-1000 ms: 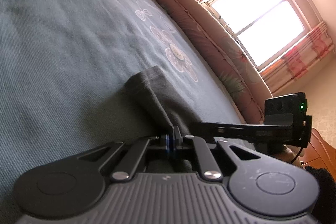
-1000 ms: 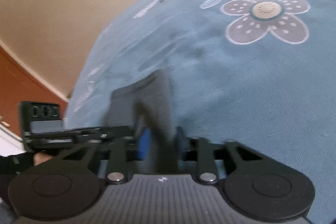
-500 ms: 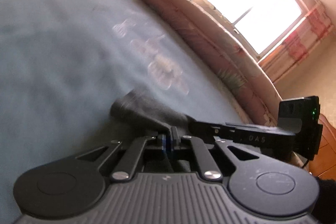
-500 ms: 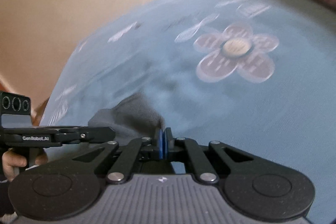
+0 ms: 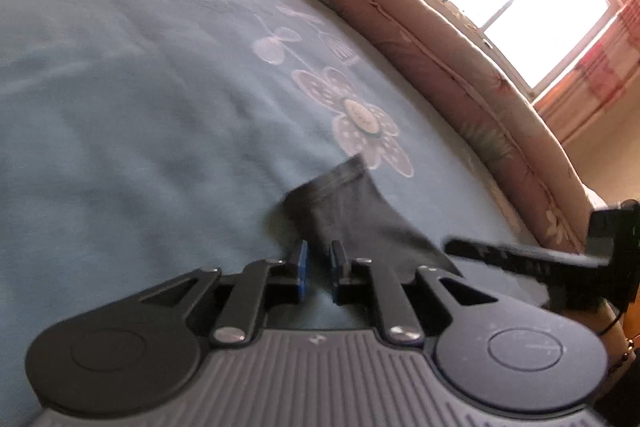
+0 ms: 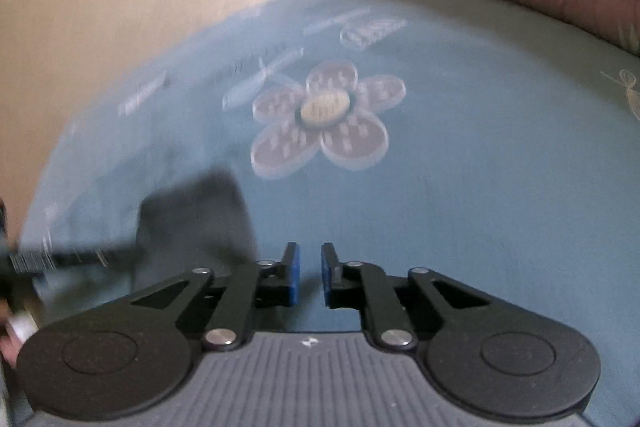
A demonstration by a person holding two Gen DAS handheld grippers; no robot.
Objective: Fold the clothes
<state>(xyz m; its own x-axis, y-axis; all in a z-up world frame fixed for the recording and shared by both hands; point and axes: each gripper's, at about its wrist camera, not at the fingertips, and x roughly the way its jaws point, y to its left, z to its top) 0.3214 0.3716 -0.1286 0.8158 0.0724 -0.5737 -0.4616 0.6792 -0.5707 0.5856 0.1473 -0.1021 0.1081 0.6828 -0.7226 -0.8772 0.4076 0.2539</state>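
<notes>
On the bed (image 5: 120,99), the dark garment (image 5: 352,211) is lying in a small bundle near the flower print (image 6: 320,115), apparently already folded down; flattening or another fold may be left. Both grippers have just been opening. Left gripper (image 5: 318,267) is sitting slightly apart at the cloth's near edge, pads not pressing it. Right gripper (image 6: 306,273) is slightly apart, nothing between, garment just beside it. Both are pointing down at the bed.
</notes>
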